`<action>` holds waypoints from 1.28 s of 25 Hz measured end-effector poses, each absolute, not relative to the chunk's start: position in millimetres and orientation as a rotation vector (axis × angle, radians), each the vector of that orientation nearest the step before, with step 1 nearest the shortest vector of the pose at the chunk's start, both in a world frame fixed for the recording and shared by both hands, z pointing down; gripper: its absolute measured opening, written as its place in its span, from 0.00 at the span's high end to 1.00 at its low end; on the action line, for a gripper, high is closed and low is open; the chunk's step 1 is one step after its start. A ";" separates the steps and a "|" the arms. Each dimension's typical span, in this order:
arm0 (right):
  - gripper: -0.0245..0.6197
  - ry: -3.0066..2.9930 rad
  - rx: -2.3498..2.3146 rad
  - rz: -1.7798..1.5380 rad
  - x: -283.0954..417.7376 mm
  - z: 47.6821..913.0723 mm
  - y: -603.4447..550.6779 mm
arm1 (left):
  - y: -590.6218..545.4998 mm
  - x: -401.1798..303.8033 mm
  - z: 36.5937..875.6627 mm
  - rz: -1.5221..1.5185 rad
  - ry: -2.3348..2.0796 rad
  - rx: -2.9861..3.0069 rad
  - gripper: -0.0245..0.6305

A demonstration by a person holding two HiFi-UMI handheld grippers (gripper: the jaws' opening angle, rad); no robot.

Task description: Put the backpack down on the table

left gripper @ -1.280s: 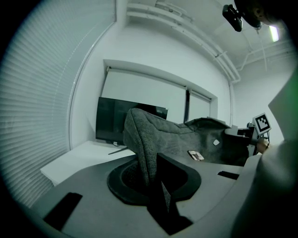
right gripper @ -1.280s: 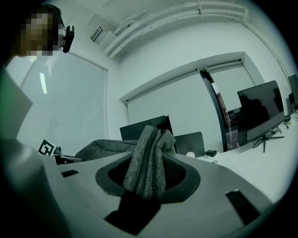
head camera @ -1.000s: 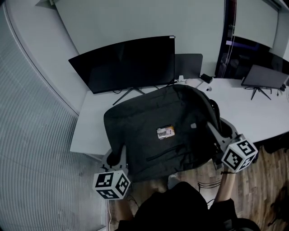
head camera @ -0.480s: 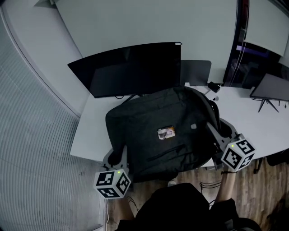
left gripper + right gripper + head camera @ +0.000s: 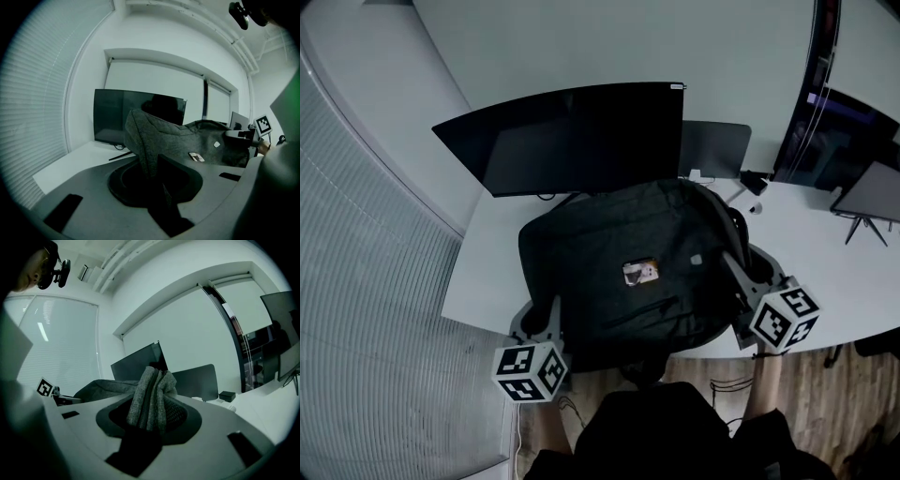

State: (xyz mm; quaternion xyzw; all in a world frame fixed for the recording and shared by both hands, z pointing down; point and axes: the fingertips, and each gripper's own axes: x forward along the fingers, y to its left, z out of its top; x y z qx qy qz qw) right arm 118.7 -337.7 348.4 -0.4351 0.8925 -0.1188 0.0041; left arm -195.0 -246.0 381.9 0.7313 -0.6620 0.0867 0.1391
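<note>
The backpack (image 5: pixel 619 281) lies face up over the near edge of the table (image 5: pixel 483 272), in front of the monitor (image 5: pixel 572 136). Its far part is over the table top and its near end hangs past the edge towards the person. I cannot tell whether it bears on the table or is held just above it.

The left claw (image 5: pixel 546 321) is pinched on a thin ridge of cloth at the bag's near left side, with its jaws almost together. The right claw (image 5: pixel 737 274) is clamped on a thick bunch of folds at the bag's right side, so its jaws stand wider. Neither is empty.

The bag is dark grey woven cloth with a heathered, slightly rough surface. It is rounded at the far end and has a small pale label (image 5: pixel 640 272) in the middle of the front. The right gripper view shows a patch of padded mesh (image 5: pixel 178 412) beside the folds.

It looks soft and slack: the cloth rises to a peak where it is pinched and sags between the two holds, so it will likely droop and settle rather than keep its shape. The weave should grip well and not slide in the jaws. Its weight depends on what is inside, which does not show. A hold on each side, as now, keeps it level. Thicker gathered cloth like the right-hand bunch seems the safer hold than a single thin fold.
</note>
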 end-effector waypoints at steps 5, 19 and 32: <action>0.76 2.793 -1.386 -0.416 117.7 363.3 -359.7 | -270.8 -197.1 393.7 0.283 -1.889 2.106 0.85; 0.76 2.785 -1.451 -0.575 107.8 434.7 -401.6 | -322.1 -208.7 463.8 0.369 -1.763 2.066 0.86; 0.76 2.800 -1.474 -0.691 100.5 478.3 -420.4 | -344.8 -220.3 513.7 0.411 -1.681 1.999 0.86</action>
